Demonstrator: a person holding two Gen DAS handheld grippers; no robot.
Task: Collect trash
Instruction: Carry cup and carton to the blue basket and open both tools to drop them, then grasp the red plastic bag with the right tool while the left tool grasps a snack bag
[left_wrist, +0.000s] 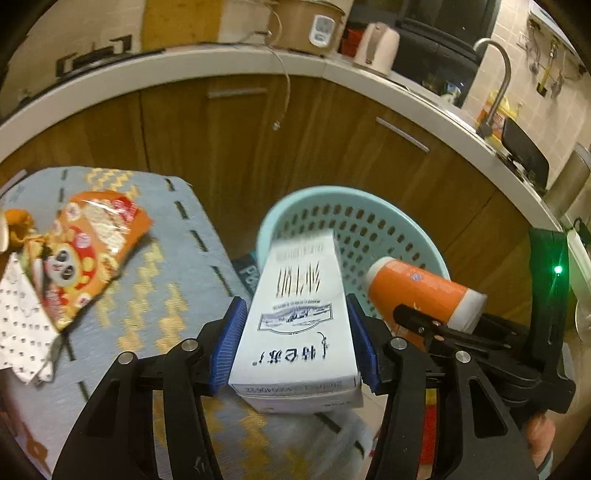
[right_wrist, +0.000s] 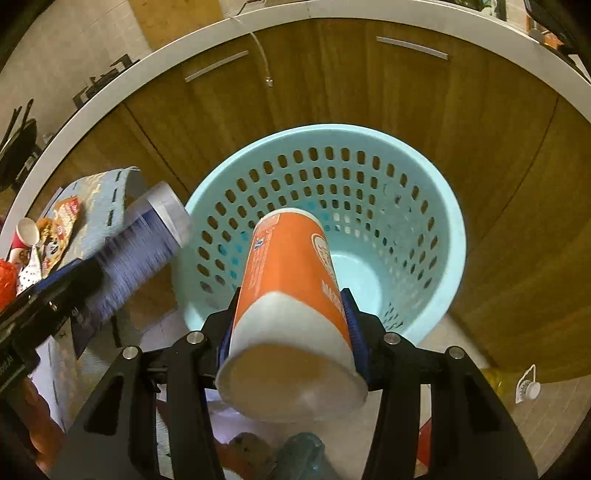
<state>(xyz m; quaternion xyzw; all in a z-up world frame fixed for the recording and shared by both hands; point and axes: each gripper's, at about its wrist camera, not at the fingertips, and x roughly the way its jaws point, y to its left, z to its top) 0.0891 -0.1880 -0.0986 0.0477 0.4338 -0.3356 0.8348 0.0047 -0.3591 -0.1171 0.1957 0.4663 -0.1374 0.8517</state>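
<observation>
Holding two pieces over the pale blue perforated plastic basket (right_wrist: 436, 206), which looks empty inside: left gripper (left_wrist: 295, 332) clamps a white rectangular milk carton (left_wrist: 299, 325), right gripper (right_wrist: 291, 328) has an orange-and-white paper cup (right_wrist: 288, 295) between its pads. Neither dropped yet. Left on the patterned blue cloth (left_wrist: 155, 266): one orange snack bag (left_wrist: 88, 251), one dotted white wrapper (left_wrist: 22, 317), maybe more, partly cut off.

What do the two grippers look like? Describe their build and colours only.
Both the left gripper and the right gripper are black, with angular arms joined by round silver pins and ribbed blue pads on the fingers. The right one's black body carries a small green light.
</observation>
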